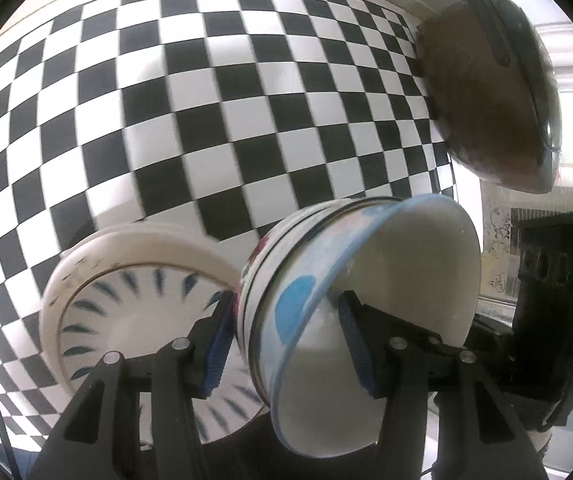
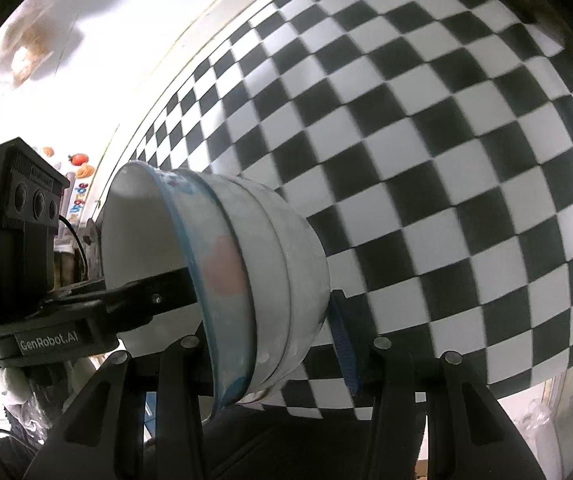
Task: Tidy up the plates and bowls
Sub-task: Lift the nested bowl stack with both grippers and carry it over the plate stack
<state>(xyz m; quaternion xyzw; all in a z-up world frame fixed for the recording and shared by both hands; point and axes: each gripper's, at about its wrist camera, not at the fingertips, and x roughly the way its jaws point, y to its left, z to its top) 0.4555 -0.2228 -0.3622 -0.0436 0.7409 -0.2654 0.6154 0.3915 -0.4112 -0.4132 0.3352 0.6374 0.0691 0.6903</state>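
Note:
A nested stack of bowls (image 1: 326,304), white with a blue rim and blue and red marks, is held tilted on its side above a black-and-white chequered tablecloth (image 1: 206,100). My left gripper (image 1: 286,340) is shut on the stack's wall, one blue pad inside and one outside. In the right wrist view the same stack (image 2: 246,280) sits between the jaws of my right gripper (image 2: 270,340), with its right blue pad (image 2: 342,340) against the bowl base. Stacked white plates (image 1: 126,300) with blue dashes lie on the cloth to the left of the bowls.
A dark brown pot with a glass lid (image 1: 486,100) stands at the upper right of the cloth. The other gripper's black body (image 1: 546,300) shows at the right, and at the left in the right wrist view (image 2: 18,260). The table edge borders a bright wall.

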